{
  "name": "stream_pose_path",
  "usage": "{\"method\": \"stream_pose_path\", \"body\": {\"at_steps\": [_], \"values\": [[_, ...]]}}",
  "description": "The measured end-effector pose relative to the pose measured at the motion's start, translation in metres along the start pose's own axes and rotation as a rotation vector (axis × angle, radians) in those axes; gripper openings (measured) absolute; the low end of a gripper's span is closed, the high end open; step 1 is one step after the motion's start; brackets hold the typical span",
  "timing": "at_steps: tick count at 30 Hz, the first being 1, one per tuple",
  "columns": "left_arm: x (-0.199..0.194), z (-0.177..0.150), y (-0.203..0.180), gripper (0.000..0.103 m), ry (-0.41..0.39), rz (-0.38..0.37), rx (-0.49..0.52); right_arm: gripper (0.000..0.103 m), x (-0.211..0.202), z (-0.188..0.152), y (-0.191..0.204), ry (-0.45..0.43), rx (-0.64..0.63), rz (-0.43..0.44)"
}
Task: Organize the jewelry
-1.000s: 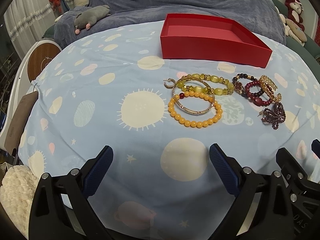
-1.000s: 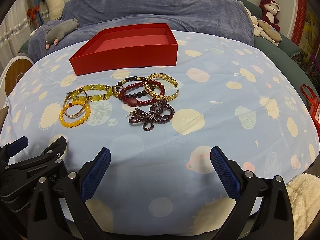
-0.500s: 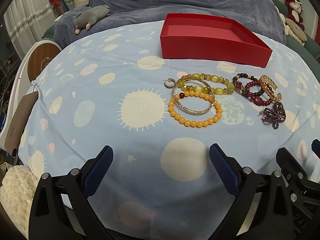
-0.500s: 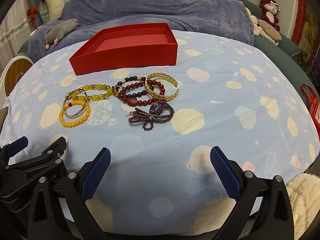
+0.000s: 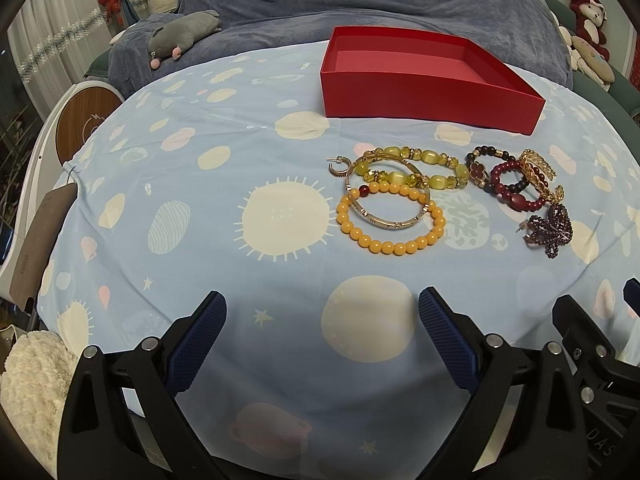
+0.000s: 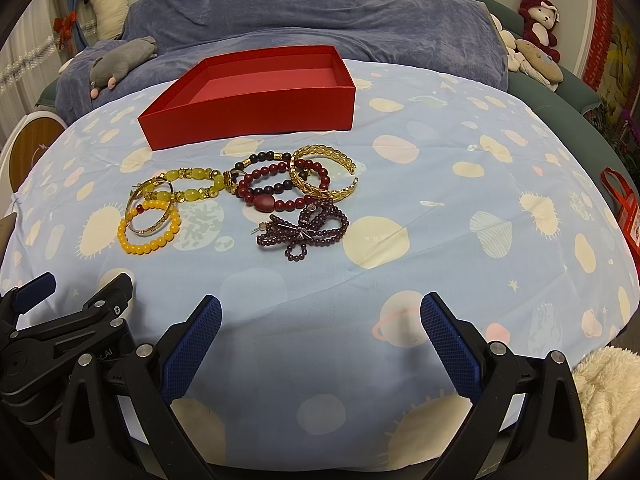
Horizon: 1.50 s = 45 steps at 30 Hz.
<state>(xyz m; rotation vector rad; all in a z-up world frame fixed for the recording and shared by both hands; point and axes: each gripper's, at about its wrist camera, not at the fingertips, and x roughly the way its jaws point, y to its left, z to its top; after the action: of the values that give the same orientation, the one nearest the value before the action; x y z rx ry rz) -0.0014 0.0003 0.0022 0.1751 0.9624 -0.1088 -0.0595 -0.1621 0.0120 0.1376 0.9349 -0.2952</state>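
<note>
Both grippers, left and right, gape wide, empty, short of the bracelets (box behind).

A blue planet-print sheet covers the surface; behind it a grey-blue blanket, plush toys, white curtains.

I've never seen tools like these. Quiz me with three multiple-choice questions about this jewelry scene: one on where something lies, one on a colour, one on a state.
1. Where is the purple beaded bow?
A. In the box
B. On the cloth, nearer the grippers than the other jewelry
C. In a gripper

2. What colour is the shallow cardboard box?
A. Red
B. Green
C. White

3. How are the left gripper and right gripper?
A. Both open, empty
B. Both shut
C. One holds a bracelet

Answers: B, it lies on the planet-print blue cloth; A, red walls; A, wide gaps, nothing between.
</note>
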Motion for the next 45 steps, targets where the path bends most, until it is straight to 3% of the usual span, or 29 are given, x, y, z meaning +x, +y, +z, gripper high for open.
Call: {"method": "stream_pose_path", "body": {"at_steps": [32, 41, 45], "values": [[-0.001, 0.0, 0.0, 0.092, -0.002, -0.003, -0.001, 0.096, 0.0, 0.0, 0.0, 0.001, 0.001, 0.002], [-0.004, 0.001, 0.022, 0.093, -0.009, -0.051, -0.105, 0.096, 0.006, 0.0, -0.013, 0.017, 0.066, 0.02], [-0.004, 0.009, 0.023, 0.093, -0.028, -0.052, -0.103, 0.096, 0.005, 0.004, -0.016, 0.008, 0.077, 0.005]]}}
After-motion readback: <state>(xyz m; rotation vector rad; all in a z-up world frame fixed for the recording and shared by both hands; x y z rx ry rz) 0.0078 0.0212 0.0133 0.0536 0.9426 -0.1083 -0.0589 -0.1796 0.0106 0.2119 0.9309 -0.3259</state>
